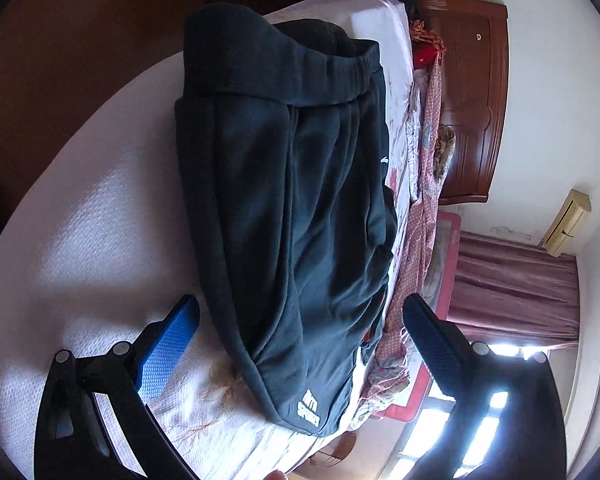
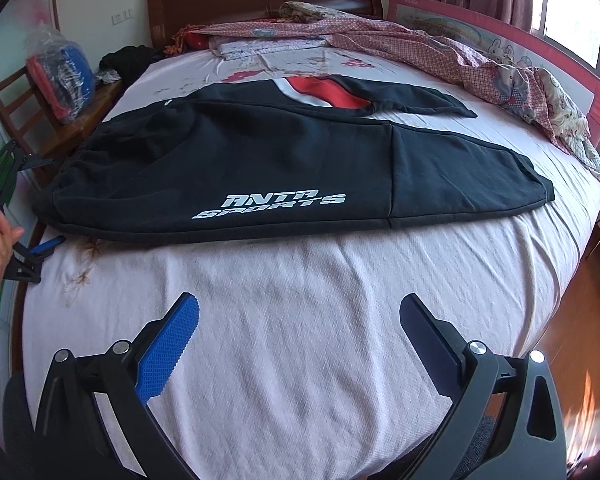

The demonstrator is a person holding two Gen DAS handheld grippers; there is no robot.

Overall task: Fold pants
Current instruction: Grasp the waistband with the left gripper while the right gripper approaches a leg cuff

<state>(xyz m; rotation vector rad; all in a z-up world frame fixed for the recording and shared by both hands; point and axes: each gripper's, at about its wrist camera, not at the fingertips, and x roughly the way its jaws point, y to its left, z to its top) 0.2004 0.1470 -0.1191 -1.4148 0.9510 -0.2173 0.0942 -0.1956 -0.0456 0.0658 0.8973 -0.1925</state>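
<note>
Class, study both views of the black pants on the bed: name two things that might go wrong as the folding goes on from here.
1. A red and black garment lies touching the far side of the pants; a grab there may catch both.
2. The left hand-held gripper is open at the waist end, near the bed's edge; a pull that way might drag the thick cloth off.

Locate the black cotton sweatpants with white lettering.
In the right wrist view the black sweatpants lie flat across the pink bedsheet, ahead of the open right gripper, waistband towards the left gripper.
</note>
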